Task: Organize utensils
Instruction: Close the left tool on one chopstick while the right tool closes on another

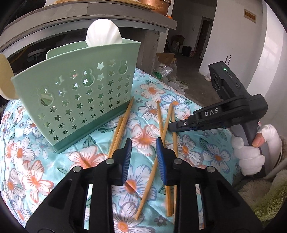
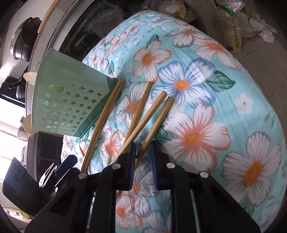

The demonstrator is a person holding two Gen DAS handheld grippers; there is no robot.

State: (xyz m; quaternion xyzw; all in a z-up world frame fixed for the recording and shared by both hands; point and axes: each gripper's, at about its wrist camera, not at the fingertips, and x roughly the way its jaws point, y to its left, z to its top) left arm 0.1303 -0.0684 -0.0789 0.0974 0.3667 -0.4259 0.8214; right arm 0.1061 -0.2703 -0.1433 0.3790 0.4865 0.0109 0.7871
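Several bamboo chopsticks (image 1: pixel 122 129) lie loose on a floral cloth (image 1: pixel 197 152), just right of a green perforated utensil holder (image 1: pixel 75 100) with a white shell-shaped piece (image 1: pixel 103 33) standing in it. My left gripper (image 1: pixel 143 157) hovers low over the cloth with a bare gap between its blue pads; a crossed chopstick (image 1: pixel 154 172) runs under its right finger. My right gripper (image 2: pixel 142 157) straddles the rightmost chopstick (image 2: pixel 157 118); its narrow jaws leave a visible gap on each side of the stick. Beside it lie further chopsticks (image 2: pixel 104 114) against the holder (image 2: pixel 68 107).
A grey shelf (image 1: pixel 89 16) with a copper pot stands behind the holder. A white-gloved hand (image 1: pixel 251 150) holds the right gripper's handle at the cloth's right edge. Bags and packets (image 2: pixel 233 32) litter the floor beyond the cloth. Pots (image 2: pixel 23 43) sit on the left.
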